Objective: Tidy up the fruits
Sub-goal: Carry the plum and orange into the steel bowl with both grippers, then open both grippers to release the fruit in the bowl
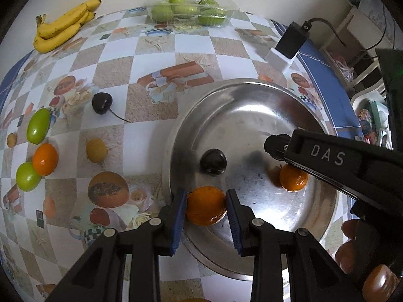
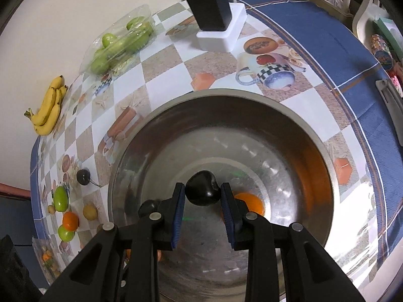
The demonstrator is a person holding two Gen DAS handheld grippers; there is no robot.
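The left hand-held gripper (image 1: 206,207) clamps an orange (image 1: 205,205) over the metal bowl (image 1: 252,95). The right hand-held gripper (image 2: 202,196) clamps a dark cherry (image 2: 201,188), half hiding another orange (image 2: 252,202) behind its finger.

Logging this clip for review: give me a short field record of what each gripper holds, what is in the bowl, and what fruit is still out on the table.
left gripper: shut on orange, over bowl
right gripper: shut on cherry, over bowl
in bowl: dark cherry, small orange
on table: bananas, tray of green fruit, stemmed cherry, two green fruits, one orange, one yellow fruit
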